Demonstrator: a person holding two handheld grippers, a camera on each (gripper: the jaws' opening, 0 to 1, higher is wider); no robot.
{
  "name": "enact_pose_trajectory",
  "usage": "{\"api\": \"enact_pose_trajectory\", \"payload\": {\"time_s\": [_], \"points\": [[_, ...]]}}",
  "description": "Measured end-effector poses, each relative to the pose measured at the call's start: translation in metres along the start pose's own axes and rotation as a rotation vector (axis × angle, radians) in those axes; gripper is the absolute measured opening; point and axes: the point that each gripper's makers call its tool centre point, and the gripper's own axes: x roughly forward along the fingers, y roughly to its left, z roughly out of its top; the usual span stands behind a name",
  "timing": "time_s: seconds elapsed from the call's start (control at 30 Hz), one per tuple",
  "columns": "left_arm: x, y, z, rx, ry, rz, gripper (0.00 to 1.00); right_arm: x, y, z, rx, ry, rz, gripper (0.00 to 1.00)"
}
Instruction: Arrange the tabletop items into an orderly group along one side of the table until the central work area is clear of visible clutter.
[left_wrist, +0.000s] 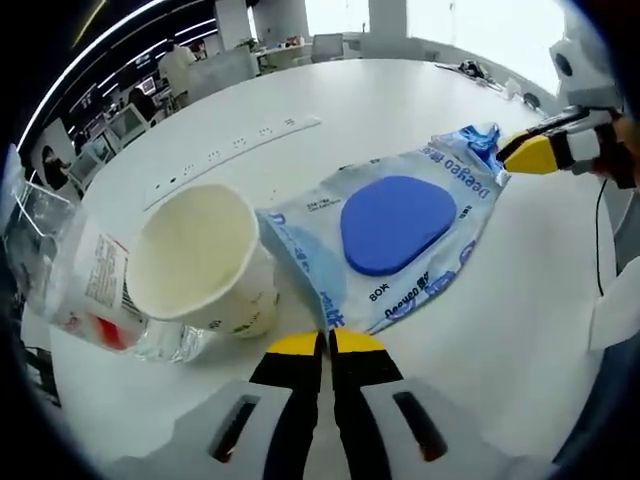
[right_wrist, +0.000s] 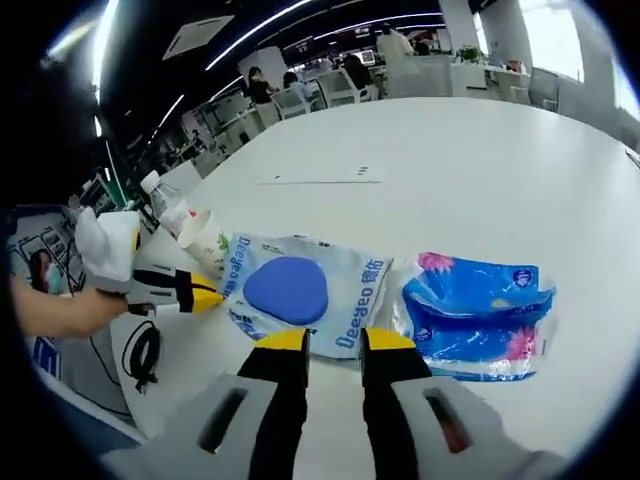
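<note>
A light-blue wet-wipes pack (left_wrist: 395, 225) with a round blue lid lies flat on the white table (left_wrist: 400, 110). My left gripper (left_wrist: 327, 343) is shut on its near corner. Beside that corner stand a white paper cup (left_wrist: 200, 260) and a clear plastic bottle (left_wrist: 80, 290). My right gripper (left_wrist: 510, 152) touches the pack's far end. In the right gripper view the wipes pack (right_wrist: 300, 290) lies just ahead of my right gripper (right_wrist: 335, 342), whose jaws stand apart at the pack's edge. A blue tissue pack (right_wrist: 475, 315) lies right of it. The left gripper (right_wrist: 210, 293) meets the pack's left edge.
A flush socket strip (left_wrist: 235, 150) runs across the table beyond the cup. The cup (right_wrist: 205, 243) and bottle (right_wrist: 165, 205) stand by the table's edge, with a black cable (right_wrist: 145, 350) hanging below it. Desks, chairs and people are far behind.
</note>
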Motion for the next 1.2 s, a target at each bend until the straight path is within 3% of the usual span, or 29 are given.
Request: {"api": "enact_pose_trajectory", "payload": {"time_s": [0.3, 0.63, 0.93, 1.2], "points": [[0.001, 0.000, 0.000, 0.020, -0.003, 0.004, 0.00, -0.027, 0.000, -0.009, 0.004, -0.032, -0.003, 0.28], [0.000, -0.001, 0.000, 0.046, -0.014, 0.011, 0.00, -0.038, -0.010, -0.022, -0.005, -0.025, -0.028, 0.34], [-0.001, -0.002, 0.001, 0.079, -0.018, 0.012, 0.00, -0.057, -0.017, -0.054, -0.027, 0.008, -0.046, 0.42], [0.000, -0.001, 0.000, 0.085, -0.021, 0.020, 0.01, -0.068, -0.020, -0.069, 0.032, 0.013, -0.065, 0.49]]}}
